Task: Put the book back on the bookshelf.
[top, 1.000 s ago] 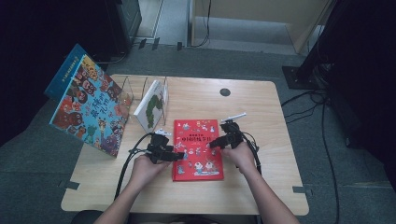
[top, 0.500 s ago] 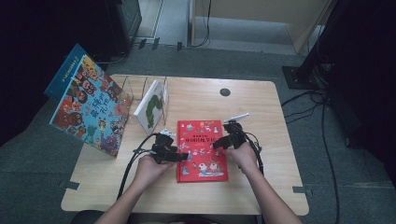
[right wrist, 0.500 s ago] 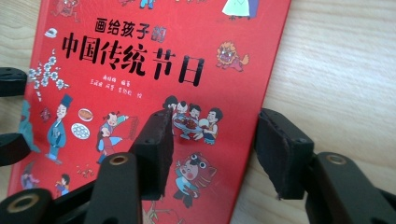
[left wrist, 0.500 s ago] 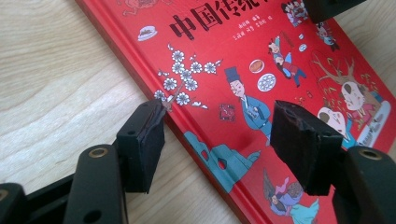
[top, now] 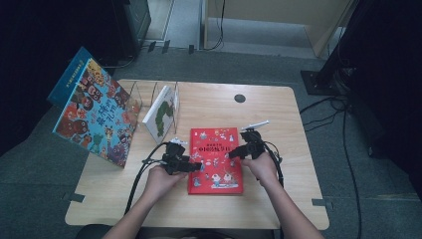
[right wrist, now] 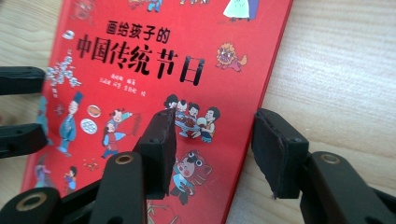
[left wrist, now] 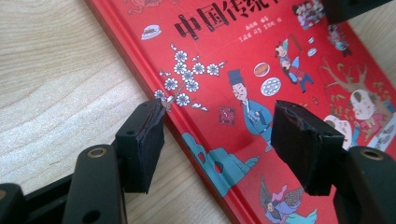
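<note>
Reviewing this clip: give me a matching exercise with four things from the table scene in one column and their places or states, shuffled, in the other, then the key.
Things:
1. red book
2. white book
3. large colourful book
4. left gripper

Places or states:
A. leans at the table's left edge
B. stands in the wire rack
C. lies flat between both grippers
D. jaws open astride the red book's edge

Pairs: 1-C, 2-B, 3-A, 4-D
</note>
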A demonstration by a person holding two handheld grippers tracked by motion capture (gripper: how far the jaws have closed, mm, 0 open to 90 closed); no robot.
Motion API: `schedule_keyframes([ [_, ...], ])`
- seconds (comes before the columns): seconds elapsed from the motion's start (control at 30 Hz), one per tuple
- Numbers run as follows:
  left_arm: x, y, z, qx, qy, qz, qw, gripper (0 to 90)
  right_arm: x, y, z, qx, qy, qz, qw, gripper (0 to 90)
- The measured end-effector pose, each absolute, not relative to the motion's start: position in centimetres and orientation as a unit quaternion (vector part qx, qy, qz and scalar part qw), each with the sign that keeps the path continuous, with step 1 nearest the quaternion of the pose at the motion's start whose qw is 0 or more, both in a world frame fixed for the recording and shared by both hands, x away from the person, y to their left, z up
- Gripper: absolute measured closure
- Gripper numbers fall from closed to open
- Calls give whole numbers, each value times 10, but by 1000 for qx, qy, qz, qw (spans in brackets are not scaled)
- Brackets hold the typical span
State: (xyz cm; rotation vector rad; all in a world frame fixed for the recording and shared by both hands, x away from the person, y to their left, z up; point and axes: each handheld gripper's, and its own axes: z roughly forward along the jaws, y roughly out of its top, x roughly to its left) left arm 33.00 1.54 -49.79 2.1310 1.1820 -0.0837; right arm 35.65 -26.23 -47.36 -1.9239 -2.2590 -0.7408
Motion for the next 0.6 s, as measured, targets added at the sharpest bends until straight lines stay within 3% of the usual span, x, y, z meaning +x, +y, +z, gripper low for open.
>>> schedule_keyframes([
  [0.6,331,18,-500,811,460,-50,359,326,353,-256,-425,-599,-755,-265,37,509],
])
